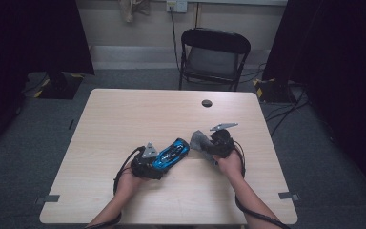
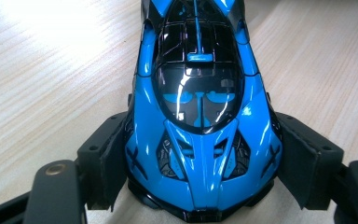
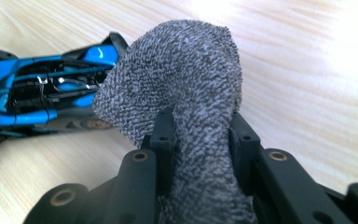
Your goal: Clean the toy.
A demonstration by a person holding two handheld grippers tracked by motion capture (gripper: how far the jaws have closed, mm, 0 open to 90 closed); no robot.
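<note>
The toy car (image 2: 200, 121) is glossy blue and black plastic with sharp highlights. The cloth (image 3: 177, 88) is grey, rough, looped terry. The worktop (image 1: 124, 114) is pale, smooth wood grain. Both tools have matt black plastic jaws.

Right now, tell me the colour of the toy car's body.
Glossy blue with black panels; the toy car shows best in the left gripper view.
</note>
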